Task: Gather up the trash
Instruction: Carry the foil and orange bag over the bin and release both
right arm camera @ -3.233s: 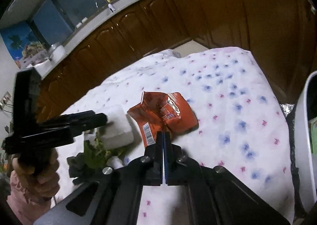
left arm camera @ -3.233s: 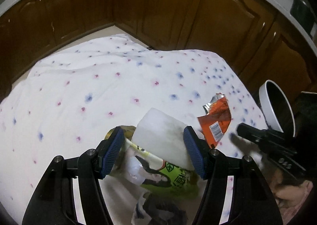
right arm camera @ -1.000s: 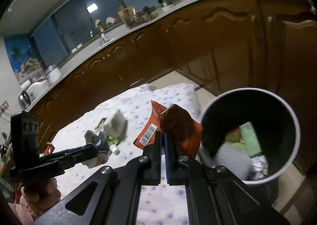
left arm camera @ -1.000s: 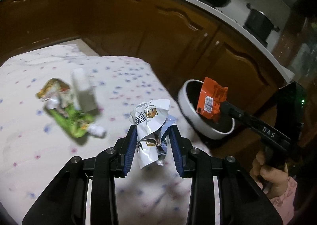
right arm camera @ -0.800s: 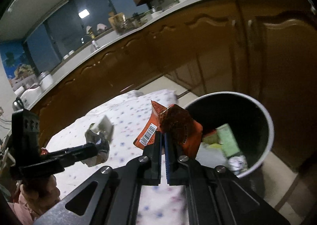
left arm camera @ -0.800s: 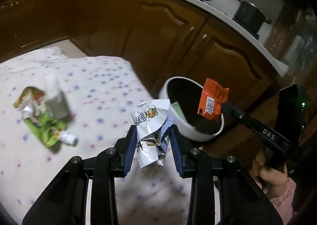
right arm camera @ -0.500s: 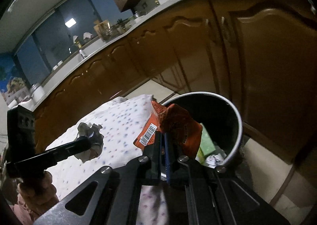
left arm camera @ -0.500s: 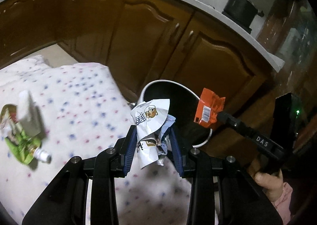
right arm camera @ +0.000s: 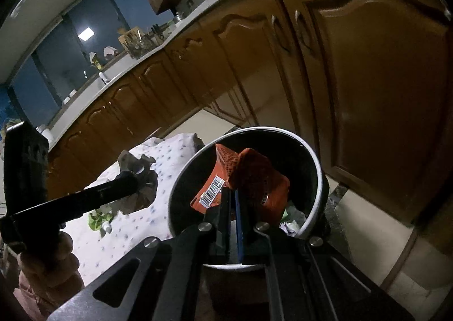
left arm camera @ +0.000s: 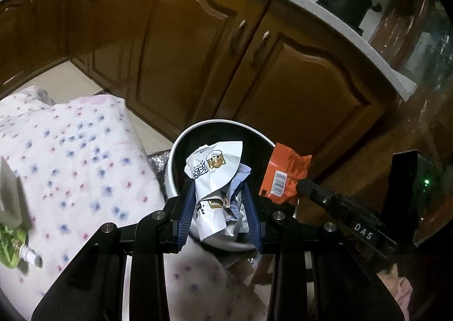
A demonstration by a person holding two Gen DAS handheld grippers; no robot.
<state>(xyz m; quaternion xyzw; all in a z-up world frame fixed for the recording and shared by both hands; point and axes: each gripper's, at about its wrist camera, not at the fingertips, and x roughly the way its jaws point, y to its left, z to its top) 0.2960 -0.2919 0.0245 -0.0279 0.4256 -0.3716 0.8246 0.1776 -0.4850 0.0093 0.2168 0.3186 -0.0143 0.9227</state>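
My left gripper (left arm camera: 220, 202) is shut on a crumpled white wrapper (left arm camera: 215, 176) with a cartoon face, held just over the near rim of the round trash bin (left arm camera: 172, 162). My right gripper (right arm camera: 232, 202) is shut on an orange snack wrapper (right arm camera: 249, 179) with a barcode, held over the bin's open mouth (right arm camera: 318, 176). The orange wrapper also shows in the left wrist view (left arm camera: 283, 176), at the bin's right rim. The left gripper and its wrapper show in the right wrist view (right arm camera: 138, 179), left of the bin. Some trash lies inside the bin (right arm camera: 291, 224).
A floral-print cloth (left arm camera: 70, 162) covers the surface left of the bin. A green packet with a white tube (left arm camera: 14, 244) and a pale box (left arm camera: 11, 193) lie on it at far left. Brown cabinet doors (left arm camera: 198, 52) stand close behind the bin.
Both grippers have moved right, away from the cloth, to the bin. The orange wrapper now hangs over the bin's mouth and the white wrapper is at its near rim. Both grips are unchanged.
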